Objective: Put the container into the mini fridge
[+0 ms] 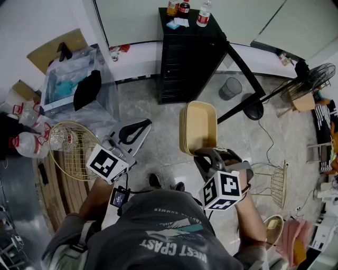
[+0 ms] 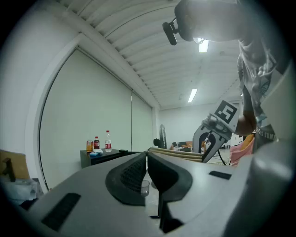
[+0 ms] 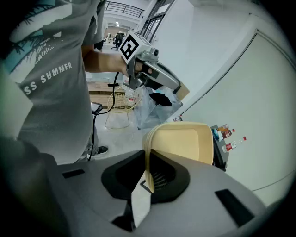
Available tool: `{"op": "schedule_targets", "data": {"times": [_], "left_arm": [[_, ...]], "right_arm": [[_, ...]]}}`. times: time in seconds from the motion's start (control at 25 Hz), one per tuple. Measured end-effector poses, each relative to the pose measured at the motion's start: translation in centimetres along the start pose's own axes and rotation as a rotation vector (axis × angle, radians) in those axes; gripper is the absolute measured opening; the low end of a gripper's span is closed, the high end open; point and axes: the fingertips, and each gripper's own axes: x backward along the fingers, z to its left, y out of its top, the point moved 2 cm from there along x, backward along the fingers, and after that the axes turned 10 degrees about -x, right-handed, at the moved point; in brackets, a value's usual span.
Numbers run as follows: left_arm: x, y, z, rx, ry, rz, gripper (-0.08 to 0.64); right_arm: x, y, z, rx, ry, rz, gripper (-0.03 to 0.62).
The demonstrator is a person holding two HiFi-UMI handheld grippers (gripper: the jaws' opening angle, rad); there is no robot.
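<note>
- My right gripper [image 3: 147, 171] is clamped on the rim of the beige container [image 3: 182, 143]: the thin wall sits pinched between the jaws, so I carry it by its near edge and the rest juts out ahead of me
- From the head view the container [image 1: 199, 126] hangs in the air over the floor, in front of me and well apart from the black cabinet [image 1: 187, 58], which I take to be the mini fridge; I cannot see an open door on it from here
- Layered edges along the container's side make me think it is several nested together; the face turned to me is bare, nothing inside that I can see
- My left gripper [image 2: 147, 171] has its jaws brought together with nothing between them; I hold it off to the left, level with the container, free for the fridge door, I reckon
- Bottles [image 1: 184, 8] and a small blue thing stand on top of the cabinet, so I judge the load must go in through the front
- To my left, a wire basket [image 1: 74, 150] has a clear bottle resting in it, and a clear plastic bin [image 1: 71, 79] holds something bluish with a dark cloth draped over its edge
- A small grey waste bin [image 1: 230, 88] stands by the cabinet; I cannot tell what is in it
</note>
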Motion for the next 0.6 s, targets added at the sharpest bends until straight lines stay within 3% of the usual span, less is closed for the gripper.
{"op": "schedule_targets", "data": {"times": [0.6], "left_arm": [[-0.3,-0.9,1.4,0.014,-0.012,-0.002,0.026]], "right_arm": [[-1.6,0.9,-1.2,-0.003,-0.002,0.005,0.05]]}}
